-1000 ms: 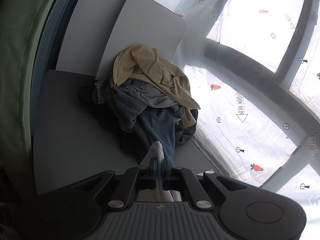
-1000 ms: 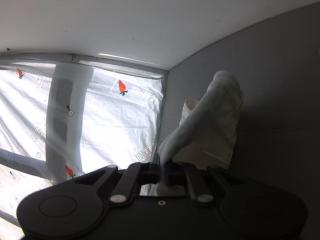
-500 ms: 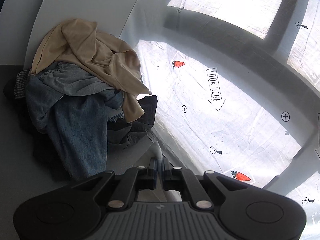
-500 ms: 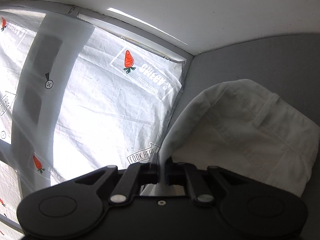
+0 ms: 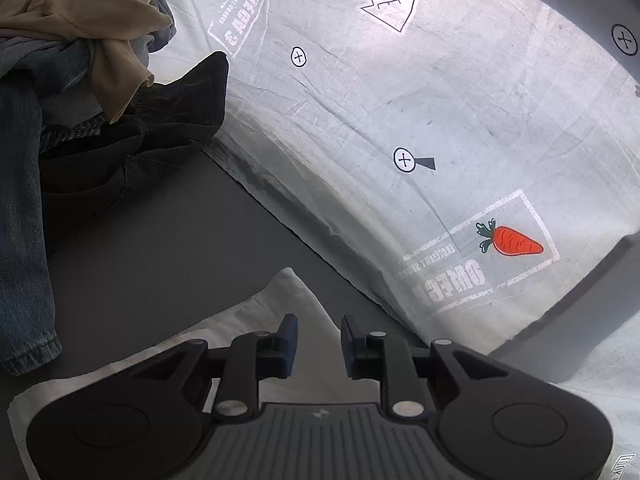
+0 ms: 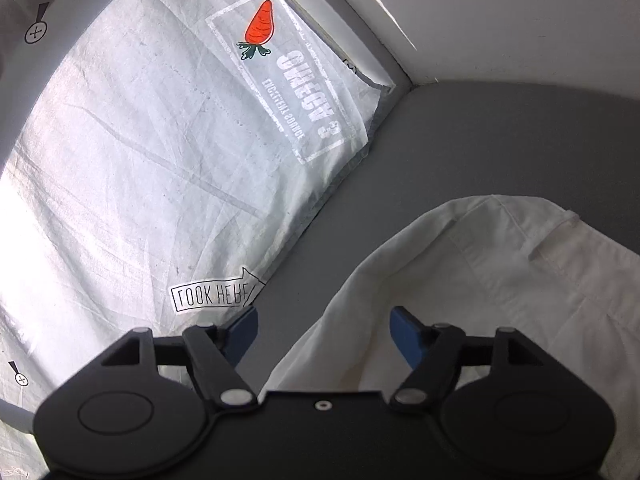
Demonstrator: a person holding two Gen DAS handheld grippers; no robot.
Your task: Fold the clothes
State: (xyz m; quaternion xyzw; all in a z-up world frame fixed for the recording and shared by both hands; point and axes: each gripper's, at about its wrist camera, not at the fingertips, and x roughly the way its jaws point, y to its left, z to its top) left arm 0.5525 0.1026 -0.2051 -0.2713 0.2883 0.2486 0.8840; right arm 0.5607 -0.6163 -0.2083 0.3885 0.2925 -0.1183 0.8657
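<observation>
Opening over a white garment (image 5: 276, 300), the left gripper (image 5: 316, 340) is seen with its blue-padded fingers a short way apart; white cloth lies under the gap, but no pad is pressed on it. The garment is spread flat on the dark grey table (image 5: 168, 248), one corner pointing toward the printed white sheet (image 5: 400, 120) that borders the table's far edge. A carrot print (image 5: 514, 240) and boxed lettering are noted on that sheet. At upper left a heap of unfolded clothes is recorded: a tan garment (image 5: 80, 4) on top, blue denim (image 5: 20, 200) trailing down the left side, and a black garment (image 5: 160, 120) at the heap's base, touching the sheet.

In the right wrist view, the right gripper (image 6: 324, 332) is also opening, its fingers set wide apart. The white garment (image 6: 500, 280) is seen below and beyond them, its folded edge running between the fingers without contact from either pad. A seam and placket are visible on the cloth. The grey table (image 6: 480, 140) meets a pale wall (image 6: 520, 8) behind.
</observation>
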